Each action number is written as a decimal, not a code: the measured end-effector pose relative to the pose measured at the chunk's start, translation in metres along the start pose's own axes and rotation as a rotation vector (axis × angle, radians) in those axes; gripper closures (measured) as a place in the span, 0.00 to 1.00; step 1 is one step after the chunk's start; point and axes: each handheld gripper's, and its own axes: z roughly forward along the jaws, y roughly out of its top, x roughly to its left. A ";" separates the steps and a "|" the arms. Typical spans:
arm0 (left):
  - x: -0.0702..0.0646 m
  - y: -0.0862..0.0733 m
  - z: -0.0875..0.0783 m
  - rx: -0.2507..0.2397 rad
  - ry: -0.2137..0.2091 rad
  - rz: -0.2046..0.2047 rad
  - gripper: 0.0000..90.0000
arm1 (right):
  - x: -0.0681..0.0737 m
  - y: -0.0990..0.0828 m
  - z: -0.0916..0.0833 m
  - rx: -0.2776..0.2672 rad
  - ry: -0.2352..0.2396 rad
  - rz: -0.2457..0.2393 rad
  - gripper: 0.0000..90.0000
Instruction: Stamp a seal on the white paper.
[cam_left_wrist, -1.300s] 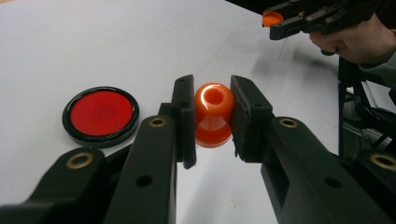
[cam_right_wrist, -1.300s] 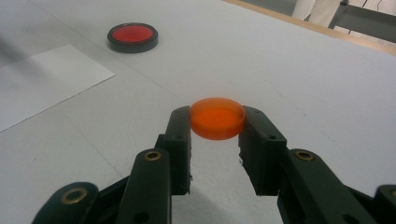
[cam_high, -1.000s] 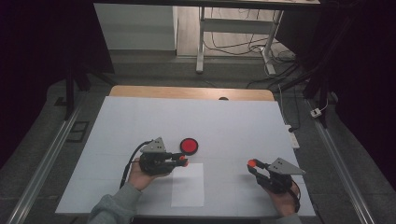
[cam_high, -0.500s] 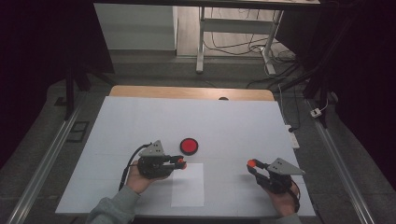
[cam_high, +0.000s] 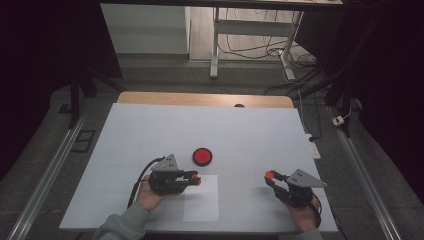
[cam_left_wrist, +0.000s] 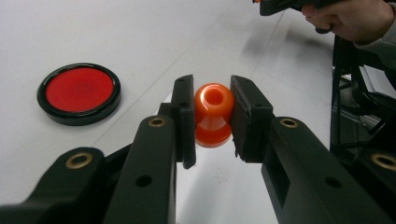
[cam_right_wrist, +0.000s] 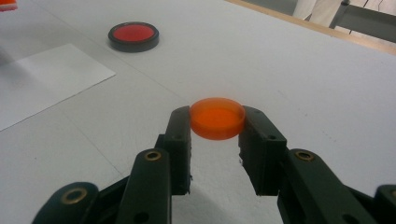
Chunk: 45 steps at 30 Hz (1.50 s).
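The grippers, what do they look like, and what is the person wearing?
Both the left gripper and the right gripper are black, each with a grey three-cornered plate on top. Their black fingers are flat and blocky, on arms with round brass-coloured rivets. A black cable loops away from the left one. The sleeves are greyish green.

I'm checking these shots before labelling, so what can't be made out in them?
- Orange knob, left gripper view: sides hidden by the jaws, and its underside faces away.
- Orange disc, right gripper view: its rim is covered at both pads.
- Both orange pieces, high view: too small to tell shape.
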 end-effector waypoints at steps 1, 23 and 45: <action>-0.001 -0.001 0.001 0.001 0.000 -0.002 0.80 | 0.000 0.000 0.000 0.003 0.000 -0.001 0.71; -0.006 -0.013 0.019 0.074 -0.015 0.013 0.80 | 0.000 0.000 0.000 0.003 0.003 0.002 0.71; -0.006 -0.022 0.037 0.132 0.013 0.031 0.80 | 0.000 0.000 0.001 0.005 0.002 0.002 0.71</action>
